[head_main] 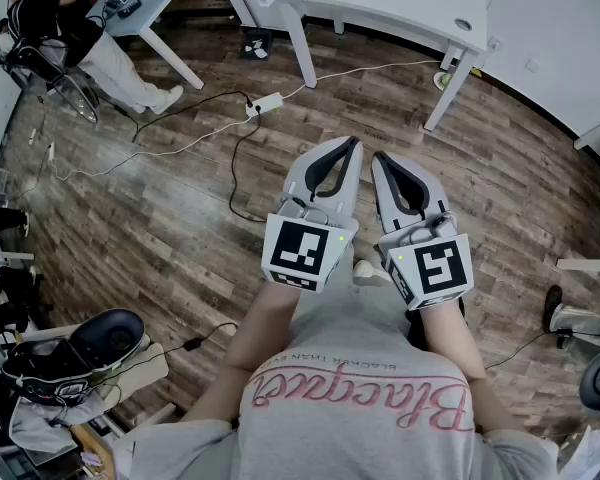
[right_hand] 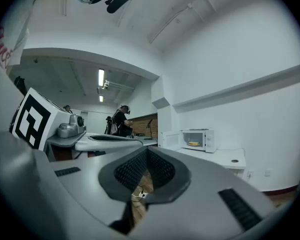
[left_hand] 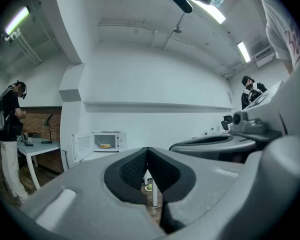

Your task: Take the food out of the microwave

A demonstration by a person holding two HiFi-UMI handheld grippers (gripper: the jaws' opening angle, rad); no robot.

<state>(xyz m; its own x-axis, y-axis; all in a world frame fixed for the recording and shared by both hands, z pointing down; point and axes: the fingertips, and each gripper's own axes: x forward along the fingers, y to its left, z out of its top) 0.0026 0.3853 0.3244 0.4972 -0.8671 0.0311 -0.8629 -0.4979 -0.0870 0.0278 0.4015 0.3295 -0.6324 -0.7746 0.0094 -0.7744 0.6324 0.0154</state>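
Observation:
A white microwave (left_hand: 106, 141) stands far off on a white table (left_hand: 90, 157) against the wall, its door (left_hand: 82, 146) swung open to the left. Yellow food (left_hand: 105, 145) lies inside. The right gripper view shows the same microwave (right_hand: 197, 139) and the food (right_hand: 193, 144) from further right. In the head view the microwave is out of sight. My left gripper (head_main: 354, 144) and right gripper (head_main: 378, 156) are held side by side in front of my chest, level, pointing forward. Both are shut with nothing between the jaws, well short of the microwave.
Wooden floor lies between me and the white table (head_main: 380, 8). A power strip (head_main: 265, 104) and loose cables cross the floor ahead. A person (head_main: 70, 38) sits at a desk at the far left. A chair with gear (head_main: 80, 353) stands at my lower left.

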